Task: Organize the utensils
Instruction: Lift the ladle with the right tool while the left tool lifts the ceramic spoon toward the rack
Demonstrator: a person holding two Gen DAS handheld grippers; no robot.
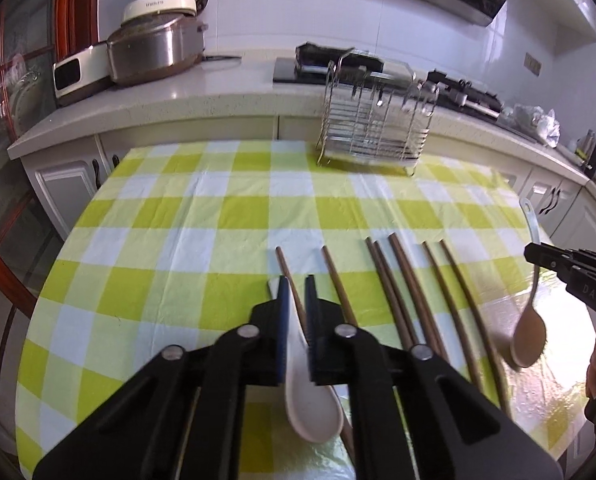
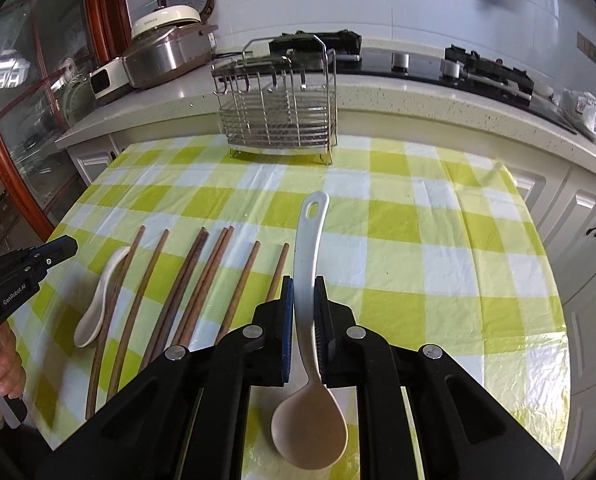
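1. R gripper (image 2: 304,300): fingers clamped on the handle of the long spoon (image 2: 310,320); tan bowl sits behind the fingertips, white handle runs out ahead of them.
2. L wrist view only: that spoon (image 1: 529,336) is off the checked cloth (image 1: 178,240), held by the R gripper (image 1: 538,256).
3. L gripper (image 1: 297,300): fingers parted, straddling the white ceramic spoon (image 1: 310,400); contact w/ it cannot be told.
4. R wrist view shows the ceramic spoon (image 2: 98,304) lying flat, beside the L gripper (image 2: 64,248).
5. Chopsticks (image 2: 186,292) lie left of R fingers; wire rack (image 2: 278,112) well ahead.
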